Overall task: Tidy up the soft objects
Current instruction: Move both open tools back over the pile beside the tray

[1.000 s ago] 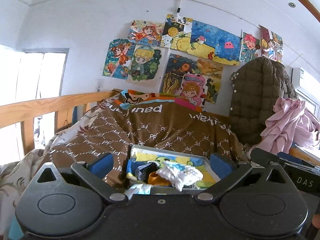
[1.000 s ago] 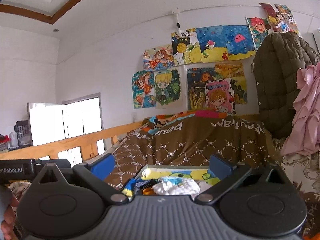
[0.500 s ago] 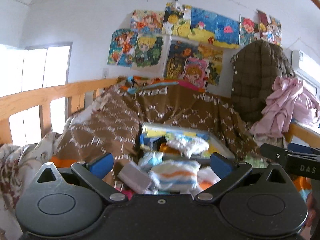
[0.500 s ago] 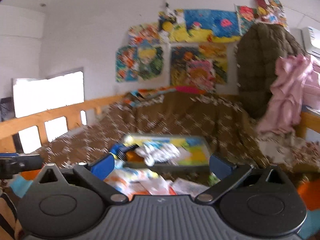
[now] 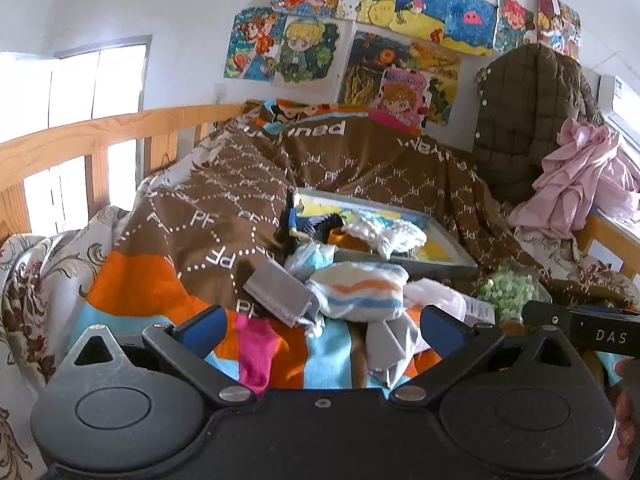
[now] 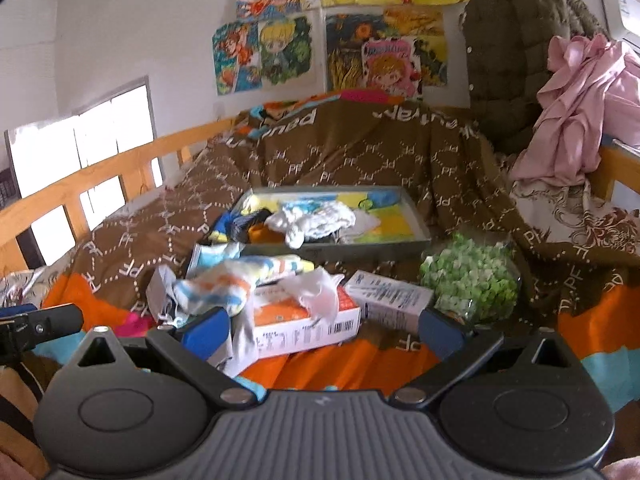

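A grey tray [image 5: 448,261] [image 6: 420,224] lies on the bed with a white knitted cloth [image 5: 384,233] [image 6: 316,218] and dark socks in it. In front of it lie a striped cream sock bundle [image 5: 360,291] [image 6: 224,284], a pink sock [image 5: 256,354], a tissue box [image 6: 304,316] and a green beaded bag [image 6: 472,282]. My left gripper [image 5: 322,326] is open and empty, just short of the striped bundle. My right gripper [image 6: 324,330] is open and empty over the tissue box.
A brown patterned blanket [image 5: 224,216] covers the bed. A wooden rail [image 5: 80,136] runs along the left. A quilted jacket [image 5: 528,120] and pink cloth [image 5: 576,184] hang at the right. A grey box [image 5: 280,292] and a white carton [image 6: 388,294] lie among the items.
Both grippers have tilted down toward the bed. The loose items in front of the tray came into view. Both stay open.
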`<state>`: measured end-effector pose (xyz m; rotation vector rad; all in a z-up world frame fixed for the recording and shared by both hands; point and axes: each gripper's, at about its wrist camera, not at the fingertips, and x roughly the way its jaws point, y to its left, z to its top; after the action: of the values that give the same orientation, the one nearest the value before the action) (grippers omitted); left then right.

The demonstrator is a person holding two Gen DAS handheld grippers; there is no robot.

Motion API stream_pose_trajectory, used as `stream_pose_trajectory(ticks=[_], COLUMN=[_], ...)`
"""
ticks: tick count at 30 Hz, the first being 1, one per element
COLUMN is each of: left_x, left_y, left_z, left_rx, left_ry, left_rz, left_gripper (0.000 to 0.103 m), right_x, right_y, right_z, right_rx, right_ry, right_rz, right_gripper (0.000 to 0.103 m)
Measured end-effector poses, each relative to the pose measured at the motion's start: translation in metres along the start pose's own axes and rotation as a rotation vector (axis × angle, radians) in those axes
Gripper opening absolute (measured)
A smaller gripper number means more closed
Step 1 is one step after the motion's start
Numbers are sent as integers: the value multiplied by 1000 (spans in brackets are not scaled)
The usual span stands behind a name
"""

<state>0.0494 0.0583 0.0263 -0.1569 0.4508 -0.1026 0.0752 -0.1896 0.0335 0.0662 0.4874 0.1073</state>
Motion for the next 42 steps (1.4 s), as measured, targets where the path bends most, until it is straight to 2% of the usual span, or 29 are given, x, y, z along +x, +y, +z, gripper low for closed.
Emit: stream_pose_trajectory(ticks=[6,19,33,42], left_x=[5,25,50,71], left_y=[-3,-12,-24,-38], left_z=[-5,-13,-24,-28], left_rx=[14,32,63,131], left_ry=[38,134,198,166], left_rz=[-8,-19,-57,-87], left_gripper=[102,102,102,102], right_x=[10,25,39,60], right_y=[1,-3,-4,0], right_z=[-2,-1,6,22], right_rx=[-4,17,6,-104], right_ry=[70,148,149,140], right_rz=[5,-6,5,38], right_gripper=[103,103,103,103])
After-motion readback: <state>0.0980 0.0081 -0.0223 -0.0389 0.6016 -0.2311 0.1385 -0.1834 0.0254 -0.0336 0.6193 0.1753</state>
